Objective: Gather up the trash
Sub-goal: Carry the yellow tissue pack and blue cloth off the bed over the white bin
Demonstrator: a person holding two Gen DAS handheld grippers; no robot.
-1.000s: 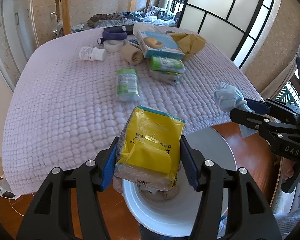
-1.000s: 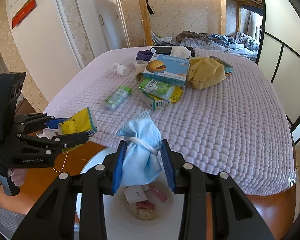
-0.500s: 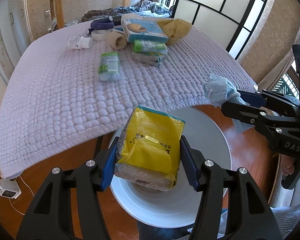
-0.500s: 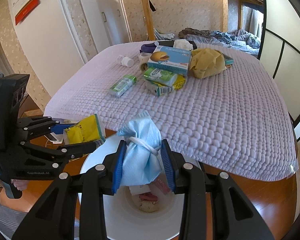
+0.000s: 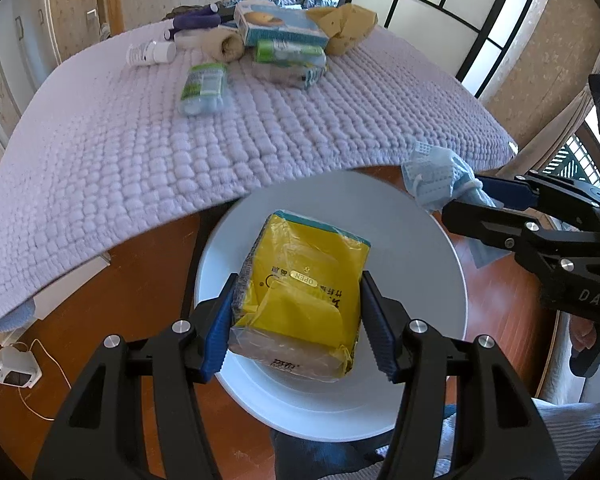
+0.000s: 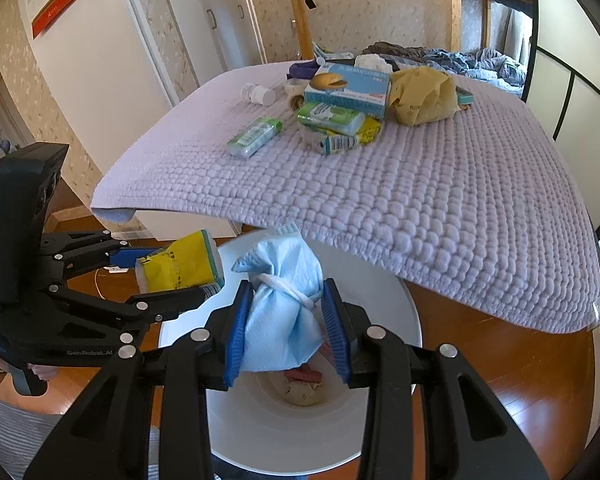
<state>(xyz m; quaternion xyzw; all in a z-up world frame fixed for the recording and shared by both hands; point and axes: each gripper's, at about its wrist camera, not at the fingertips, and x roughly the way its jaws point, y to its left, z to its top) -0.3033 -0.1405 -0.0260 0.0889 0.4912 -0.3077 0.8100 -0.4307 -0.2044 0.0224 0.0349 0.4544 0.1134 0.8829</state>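
Over the last second both hands have carried their loads off the bed and down toward the white bin (image 5: 428, 240), which now fills the lower middle of both wrist views where the purple quilt (image 5: 140, 152) lay before. The left hand-held gripper (image 5: 298, 320) pinches a yellow tissue pack (image 5: 304, 288) between its blue pads, and the pack hangs directly above the bin's open mouth. The right hand-held gripper (image 6: 286, 326) is pressed tight on a crumpled blue face mask (image 6: 282, 304), which also hangs above the bin, just beside the yellow pack (image 6: 180, 264). Neither grip has loosened. Inside the bin some scraps already lie at the bottom (image 6: 302, 386). Judging from this, both items are lined up for release, so letting go looks like the next step. More clutter remains beyond the bin on the quilt: a blue box (image 6: 348, 86), green packets (image 6: 254, 136) and a yellow bag (image 6: 424, 96).
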